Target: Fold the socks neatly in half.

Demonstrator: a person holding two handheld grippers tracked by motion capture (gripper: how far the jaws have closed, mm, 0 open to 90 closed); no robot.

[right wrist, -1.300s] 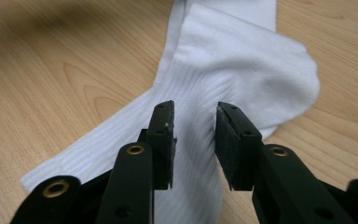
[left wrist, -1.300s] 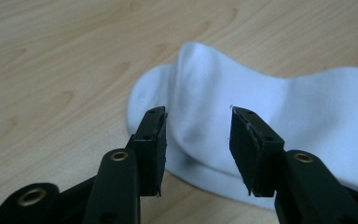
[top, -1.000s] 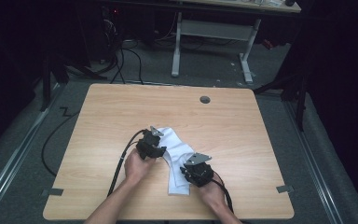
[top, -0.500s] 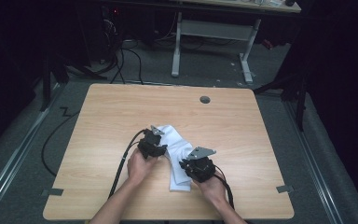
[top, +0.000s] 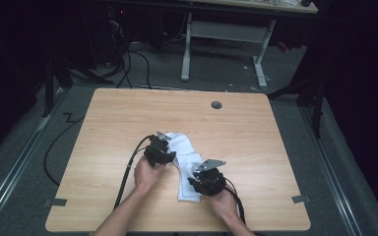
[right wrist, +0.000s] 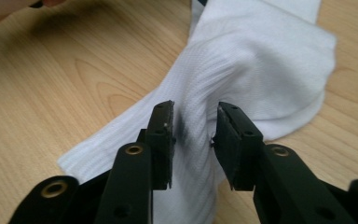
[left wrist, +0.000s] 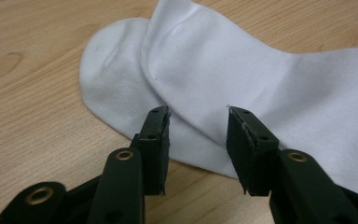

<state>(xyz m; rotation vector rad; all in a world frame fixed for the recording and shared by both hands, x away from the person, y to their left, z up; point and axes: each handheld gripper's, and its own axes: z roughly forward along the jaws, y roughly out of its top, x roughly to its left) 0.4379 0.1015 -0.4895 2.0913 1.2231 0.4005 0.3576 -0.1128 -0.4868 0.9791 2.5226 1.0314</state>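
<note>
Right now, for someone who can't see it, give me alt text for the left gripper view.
Two white socks lie overlapping on a light wooden table, rounded toe ends toward the upper left, one partly on top of the other. The left gripper hovers over their near edge, its two black fingers open with sock fabric showing in the gap.

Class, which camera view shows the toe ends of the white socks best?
The left gripper view: both rounded toe ends lie overlapped and unobstructed there. The high view shows the socks small, partly under the grippers. The right gripper view shows ribbed sock fabric instead.
</note>
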